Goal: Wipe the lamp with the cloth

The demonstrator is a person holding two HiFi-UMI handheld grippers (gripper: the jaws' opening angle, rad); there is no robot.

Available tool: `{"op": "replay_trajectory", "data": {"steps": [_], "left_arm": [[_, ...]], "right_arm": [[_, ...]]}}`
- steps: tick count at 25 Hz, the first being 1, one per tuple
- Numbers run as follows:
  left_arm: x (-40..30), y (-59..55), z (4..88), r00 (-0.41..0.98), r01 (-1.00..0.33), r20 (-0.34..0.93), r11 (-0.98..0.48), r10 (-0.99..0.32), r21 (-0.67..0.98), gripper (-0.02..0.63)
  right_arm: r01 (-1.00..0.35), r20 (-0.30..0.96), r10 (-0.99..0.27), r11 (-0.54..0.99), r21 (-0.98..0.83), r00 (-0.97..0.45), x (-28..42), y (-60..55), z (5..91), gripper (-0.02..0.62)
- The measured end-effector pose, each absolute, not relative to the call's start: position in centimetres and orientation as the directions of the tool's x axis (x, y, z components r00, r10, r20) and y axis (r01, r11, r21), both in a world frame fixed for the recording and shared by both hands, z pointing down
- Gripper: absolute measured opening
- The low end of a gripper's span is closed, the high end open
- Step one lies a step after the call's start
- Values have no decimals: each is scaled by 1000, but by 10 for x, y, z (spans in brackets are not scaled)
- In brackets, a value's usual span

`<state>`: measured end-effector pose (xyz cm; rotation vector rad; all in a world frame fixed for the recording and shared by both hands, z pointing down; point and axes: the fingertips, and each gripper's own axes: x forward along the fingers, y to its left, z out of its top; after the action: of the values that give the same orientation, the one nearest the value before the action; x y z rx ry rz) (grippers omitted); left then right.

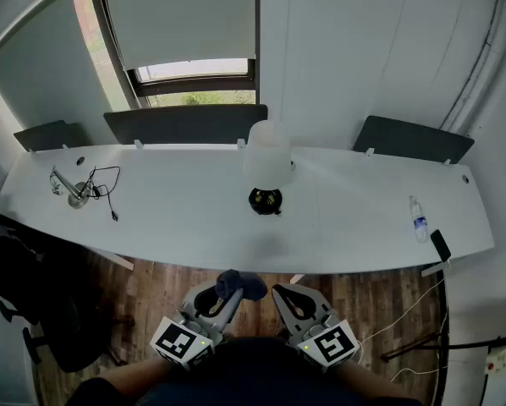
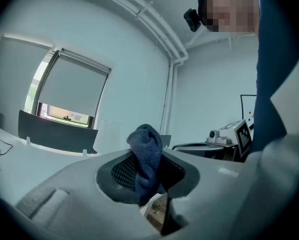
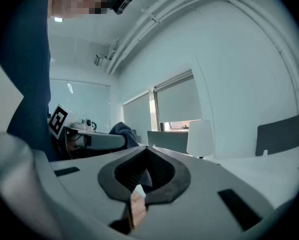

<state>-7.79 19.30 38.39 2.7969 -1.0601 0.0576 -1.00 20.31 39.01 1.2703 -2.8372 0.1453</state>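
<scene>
The lamp (image 1: 268, 152) has a white shade and a black base and stands mid-table, toward the far edge. It also shows in the right gripper view as the lamp (image 3: 199, 138). Both grippers are held low over the floor, short of the table's near edge. My left gripper (image 1: 227, 294) is shut on a dark blue cloth (image 1: 241, 284), which bunches up out of the jaws. The left gripper view shows the cloth (image 2: 145, 141) pinched between the pads. My right gripper (image 1: 281, 293) is shut with nothing in it; its pads (image 3: 162, 176) meet at the tip.
A water bottle (image 1: 418, 220) and a black phone (image 1: 440, 245) lie at the table's right end. A small metal stand with a black cable (image 1: 77, 191) sits at the left end. Dark chair backs (image 1: 185, 123) line the far side. A black chair (image 1: 33, 303) stands on the wooden floor at left.
</scene>
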Motion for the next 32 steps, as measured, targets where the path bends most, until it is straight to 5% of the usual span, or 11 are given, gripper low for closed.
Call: {"op": "replay_trajectory", "data": {"steps": [32], "left_arm": [[-39, 151, 413, 663, -748, 154, -635, -733, 194, 86]], "right_arm": [[-674, 117, -665, 715, -186, -738, 39, 157, 428, 11]]}}
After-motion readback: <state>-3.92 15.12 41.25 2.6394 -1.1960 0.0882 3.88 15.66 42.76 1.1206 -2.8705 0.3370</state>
